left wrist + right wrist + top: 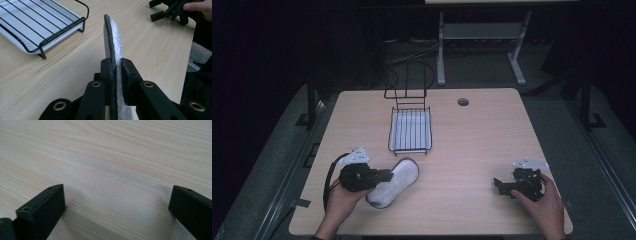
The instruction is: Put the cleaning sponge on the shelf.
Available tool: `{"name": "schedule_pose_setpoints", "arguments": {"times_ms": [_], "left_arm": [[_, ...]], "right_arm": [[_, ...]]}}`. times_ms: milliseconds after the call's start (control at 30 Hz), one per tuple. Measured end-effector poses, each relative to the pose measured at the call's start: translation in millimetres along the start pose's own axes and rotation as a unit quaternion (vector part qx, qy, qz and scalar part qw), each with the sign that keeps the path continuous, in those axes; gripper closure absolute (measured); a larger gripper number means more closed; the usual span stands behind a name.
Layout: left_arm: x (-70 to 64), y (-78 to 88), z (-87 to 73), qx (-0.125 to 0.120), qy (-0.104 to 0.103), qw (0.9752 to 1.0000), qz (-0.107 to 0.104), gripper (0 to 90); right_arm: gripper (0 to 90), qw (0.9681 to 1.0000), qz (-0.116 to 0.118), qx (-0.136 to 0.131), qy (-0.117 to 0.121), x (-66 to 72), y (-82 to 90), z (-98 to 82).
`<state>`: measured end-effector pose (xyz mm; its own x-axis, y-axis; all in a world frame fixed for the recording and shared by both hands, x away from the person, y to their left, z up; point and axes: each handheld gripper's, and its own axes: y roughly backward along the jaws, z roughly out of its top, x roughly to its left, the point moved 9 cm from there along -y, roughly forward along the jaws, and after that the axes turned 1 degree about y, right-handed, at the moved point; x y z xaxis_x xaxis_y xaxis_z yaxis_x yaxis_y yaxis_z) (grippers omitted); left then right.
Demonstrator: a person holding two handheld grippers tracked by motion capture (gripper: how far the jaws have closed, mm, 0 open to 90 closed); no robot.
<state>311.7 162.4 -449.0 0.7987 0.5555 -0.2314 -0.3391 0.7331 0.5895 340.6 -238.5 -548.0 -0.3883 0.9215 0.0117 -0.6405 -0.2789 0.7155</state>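
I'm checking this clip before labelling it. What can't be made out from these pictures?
- Insole: its near end in the left gripper view, hidden behind the left gripper.
- Wire rack: cut off by the top and left edges of that view.
- Right gripper: too small in the high view to read its pads.
- Floor beyond the table: too dark.

Dim high view, dark surround, table (pixel 472 150) evenly lit — gripper views brighter, soft shadows, near jaws blurred
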Motion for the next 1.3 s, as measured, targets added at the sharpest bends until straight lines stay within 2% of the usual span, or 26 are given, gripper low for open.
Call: {"name": "schedule_pose_setpoints", "arguments": {"times_ms": [333,767,1167,1300], "left_arm": [[7.2,2.2,11.6,-0.006,0.000,1.0000,0.003,80.7],[23.8,6.1,23.5,-0.015,0.006,0.9998,0.014,80.7],[47.5,7.1,35.1,-0.026,0.016,0.9990,0.032,80.8],[54.0,7.3,40.5,-0.034,0.022,0.9987,0.032,80.8]], "right_arm": [[0.2,1.0000,0.000,0.000,0.000,0.0,0.0,-0.1],[0.2,1.0000,0.000,0.000,0.001,-0.1,0.0,-0.1],[0.2,1.0000,0.000,0.000,0.001,-0.1,0.0,-0.1],[0.2,1.0000,0.000,0.000,0.001,-0.1,0.0,-0.1]]}}
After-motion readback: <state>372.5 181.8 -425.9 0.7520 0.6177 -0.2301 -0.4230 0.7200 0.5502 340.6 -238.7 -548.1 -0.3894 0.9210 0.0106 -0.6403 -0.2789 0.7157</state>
